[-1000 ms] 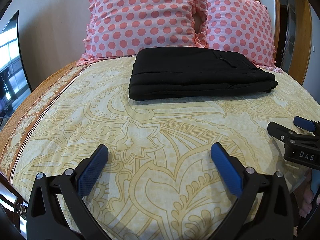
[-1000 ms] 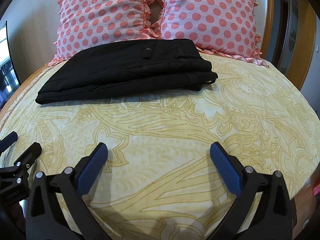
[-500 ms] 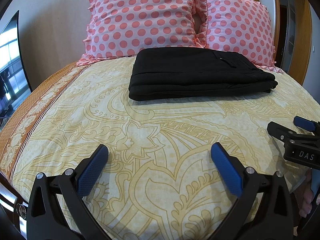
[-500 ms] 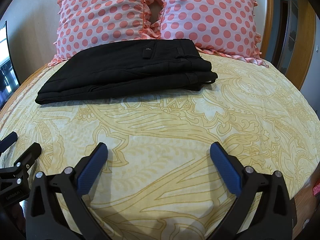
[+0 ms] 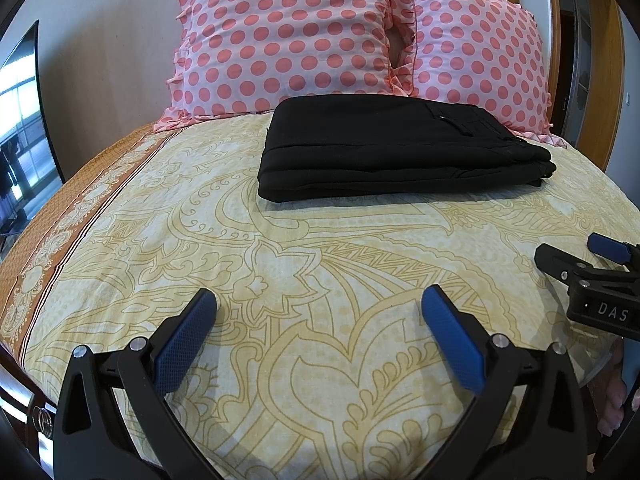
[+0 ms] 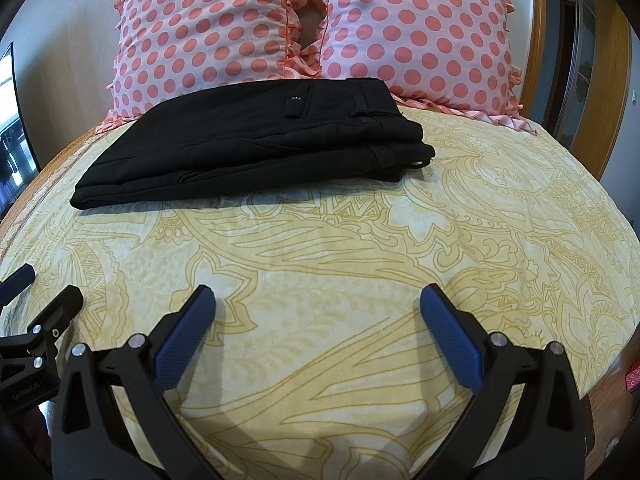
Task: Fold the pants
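Observation:
Black pants (image 5: 392, 148) lie folded in a flat stack on the yellow patterned bed sheet (image 5: 280, 280), just in front of the pillows; they also show in the right wrist view (image 6: 260, 140). My left gripper (image 5: 318, 308) is open and empty, low over the sheet well short of the pants. My right gripper (image 6: 318, 308) is open and empty too, also near the bed's front. Each gripper shows at the edge of the other's view: the right one (image 5: 588, 268) and the left one (image 6: 36, 300).
Two pink polka-dot pillows (image 5: 288, 32) (image 5: 480, 48) lean against the wall behind the pants. An orange border (image 5: 60, 216) runs along the bed's left edge. A wooden door frame (image 6: 600, 72) stands at the right.

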### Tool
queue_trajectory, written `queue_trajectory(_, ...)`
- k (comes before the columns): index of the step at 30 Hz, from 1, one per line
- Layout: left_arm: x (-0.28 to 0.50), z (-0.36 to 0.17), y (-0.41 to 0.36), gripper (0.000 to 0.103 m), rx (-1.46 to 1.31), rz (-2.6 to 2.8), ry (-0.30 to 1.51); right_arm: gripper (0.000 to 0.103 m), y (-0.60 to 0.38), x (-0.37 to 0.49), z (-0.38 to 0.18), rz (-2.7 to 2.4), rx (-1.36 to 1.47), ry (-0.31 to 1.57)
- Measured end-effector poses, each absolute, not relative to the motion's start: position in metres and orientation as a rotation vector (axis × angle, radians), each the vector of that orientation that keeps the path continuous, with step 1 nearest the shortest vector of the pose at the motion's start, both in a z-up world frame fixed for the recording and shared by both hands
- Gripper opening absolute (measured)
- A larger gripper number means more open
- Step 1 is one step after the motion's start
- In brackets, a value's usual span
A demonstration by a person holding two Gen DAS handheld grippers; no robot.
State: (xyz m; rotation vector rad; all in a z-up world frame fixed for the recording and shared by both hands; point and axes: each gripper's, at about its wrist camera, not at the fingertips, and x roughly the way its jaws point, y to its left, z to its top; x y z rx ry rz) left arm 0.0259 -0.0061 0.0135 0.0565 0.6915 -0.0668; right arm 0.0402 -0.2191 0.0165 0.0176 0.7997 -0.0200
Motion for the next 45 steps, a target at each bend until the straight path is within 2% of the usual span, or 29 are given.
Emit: queue_trajectory(45,0.0271,0.0152,-0.0066,0.102,0.056,-0.064,0.696,0.101,-0.2184,0.0409,0.0167,-0.022,0.018,0.8)
